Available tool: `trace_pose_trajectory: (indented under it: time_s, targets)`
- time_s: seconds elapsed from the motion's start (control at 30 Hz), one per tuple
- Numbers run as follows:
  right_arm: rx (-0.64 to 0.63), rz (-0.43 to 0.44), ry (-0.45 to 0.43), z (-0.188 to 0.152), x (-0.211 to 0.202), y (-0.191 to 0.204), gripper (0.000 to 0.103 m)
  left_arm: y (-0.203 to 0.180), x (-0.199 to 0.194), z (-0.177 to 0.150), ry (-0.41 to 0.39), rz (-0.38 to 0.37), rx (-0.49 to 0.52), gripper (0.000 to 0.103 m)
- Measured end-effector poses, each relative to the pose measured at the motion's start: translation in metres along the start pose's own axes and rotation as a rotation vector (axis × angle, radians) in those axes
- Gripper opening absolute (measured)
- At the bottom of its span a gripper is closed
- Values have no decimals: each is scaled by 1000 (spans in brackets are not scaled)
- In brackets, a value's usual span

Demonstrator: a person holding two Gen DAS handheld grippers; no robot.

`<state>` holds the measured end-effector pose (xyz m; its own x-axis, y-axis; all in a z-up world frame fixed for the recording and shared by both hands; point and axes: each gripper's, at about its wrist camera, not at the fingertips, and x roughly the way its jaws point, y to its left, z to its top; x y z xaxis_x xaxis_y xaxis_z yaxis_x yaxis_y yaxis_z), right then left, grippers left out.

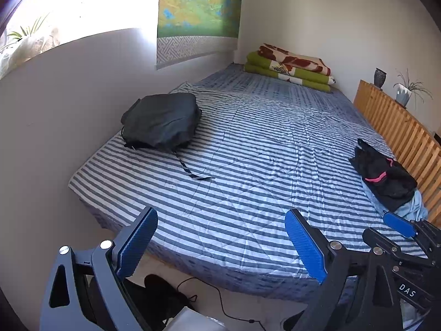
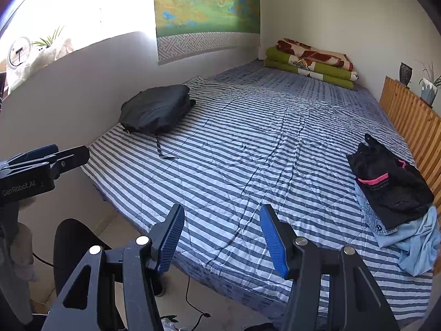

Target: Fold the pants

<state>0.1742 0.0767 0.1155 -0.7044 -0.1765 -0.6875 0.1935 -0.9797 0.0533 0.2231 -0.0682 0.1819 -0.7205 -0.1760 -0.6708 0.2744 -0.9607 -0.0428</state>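
Black pants lie heaped on a light-blue garment by the slatted headboard, untouched, while left gripper and right gripper hover empty, jaws spread, over the striped bed, likely pre-reach.

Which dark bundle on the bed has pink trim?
The black garment beside the wooden slats, lying over light blue cloth; the dark bundle by the wall has none.

One backpack, two potted plants, one vase, two garments.
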Motion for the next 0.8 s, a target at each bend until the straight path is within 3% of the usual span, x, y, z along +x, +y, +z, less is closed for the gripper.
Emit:
trace_pose_trajectory:
  time_s: [0.8]
  targets:
    - [6, 12, 25, -3, 11, 0, 53, -2, 14, -2, 15, 12, -7, 96]
